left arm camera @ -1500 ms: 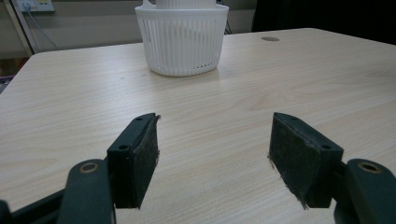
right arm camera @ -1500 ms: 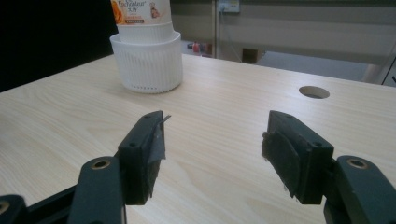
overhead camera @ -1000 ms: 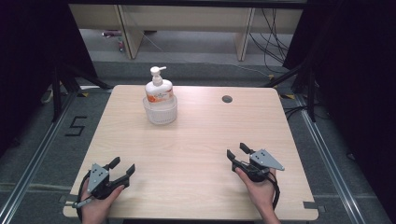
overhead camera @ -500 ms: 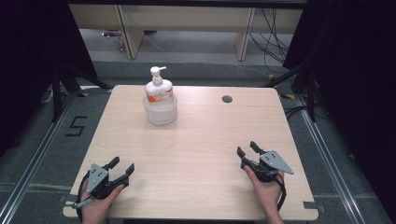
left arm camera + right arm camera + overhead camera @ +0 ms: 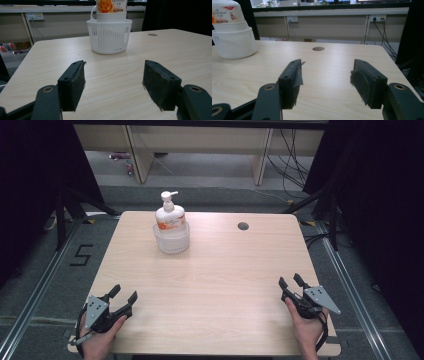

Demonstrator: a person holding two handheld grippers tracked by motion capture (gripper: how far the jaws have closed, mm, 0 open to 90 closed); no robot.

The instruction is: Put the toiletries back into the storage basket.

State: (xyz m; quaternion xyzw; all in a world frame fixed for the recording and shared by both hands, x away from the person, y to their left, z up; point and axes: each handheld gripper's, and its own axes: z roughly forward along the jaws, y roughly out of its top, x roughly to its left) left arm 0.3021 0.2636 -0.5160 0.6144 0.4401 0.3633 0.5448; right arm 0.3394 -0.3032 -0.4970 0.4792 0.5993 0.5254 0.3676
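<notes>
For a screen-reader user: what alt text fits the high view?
A pump bottle stands in a white basket at the far side of a wooden table. At the near edge, the left gripper and right gripper rest open, each held by a hand.

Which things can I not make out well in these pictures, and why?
- Pump bottle: its lower part is hidden by the white basket in the high view; its pump top is cut off by the upper edge in the left gripper view.
- Bottle label: small print is too blurred to read in the left gripper view.
- Basket in the right gripper view: its left side is cut off by the picture edge.
</notes>
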